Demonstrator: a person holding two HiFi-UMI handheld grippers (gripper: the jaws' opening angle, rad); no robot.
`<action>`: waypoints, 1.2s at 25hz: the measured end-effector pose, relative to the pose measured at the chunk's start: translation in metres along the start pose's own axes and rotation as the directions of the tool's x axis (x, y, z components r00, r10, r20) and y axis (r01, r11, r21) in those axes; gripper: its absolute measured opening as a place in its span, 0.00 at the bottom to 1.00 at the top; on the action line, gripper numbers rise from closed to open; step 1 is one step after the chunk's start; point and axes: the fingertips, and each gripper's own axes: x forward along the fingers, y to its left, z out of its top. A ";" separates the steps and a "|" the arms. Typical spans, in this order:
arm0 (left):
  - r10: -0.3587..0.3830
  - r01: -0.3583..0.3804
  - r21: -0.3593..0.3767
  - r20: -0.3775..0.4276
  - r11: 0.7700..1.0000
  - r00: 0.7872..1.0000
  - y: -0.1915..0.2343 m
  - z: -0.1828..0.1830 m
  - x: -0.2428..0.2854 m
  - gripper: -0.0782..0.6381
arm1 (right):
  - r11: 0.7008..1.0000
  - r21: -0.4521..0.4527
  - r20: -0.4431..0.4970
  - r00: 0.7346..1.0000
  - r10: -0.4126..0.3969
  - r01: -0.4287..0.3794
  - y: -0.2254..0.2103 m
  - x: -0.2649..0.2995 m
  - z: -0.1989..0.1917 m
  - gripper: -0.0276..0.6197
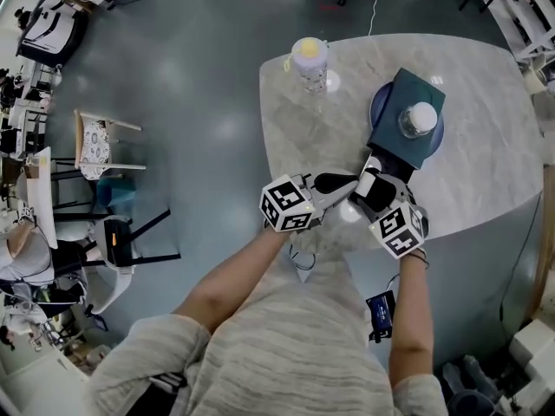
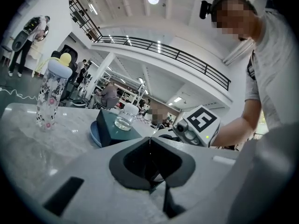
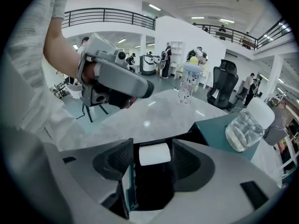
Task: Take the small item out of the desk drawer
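A dark teal drawer box [image 1: 408,137] stands on a blue plate [image 1: 378,102] on the marble table, with its drawer pulled out toward me. In the right gripper view a small white item [image 3: 155,154] lies in the open drawer [image 3: 127,185]. My right gripper [image 3: 153,143] stands open over the drawer, one jaw on either side of the item. The head view has that gripper [image 1: 373,178] at the box's near end. My left gripper [image 2: 150,141] is shut on nothing and hovers just left of the right one [image 1: 340,182].
A glass jar with a white lid [image 1: 418,118] sits on top of the box. A patterned bottle [image 1: 310,63] stands at the table's far left edge. A wooden chair [image 1: 100,146] is on the floor to the left. The table's near edge runs under my hands.
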 end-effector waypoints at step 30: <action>0.008 -0.008 -0.018 0.016 1.000 1.000 0.010 0.003 -0.011 0.13 | 0.992 -0.076 -0.273 0.959 0.073 -0.098 0.001 0.060 -0.036 0.44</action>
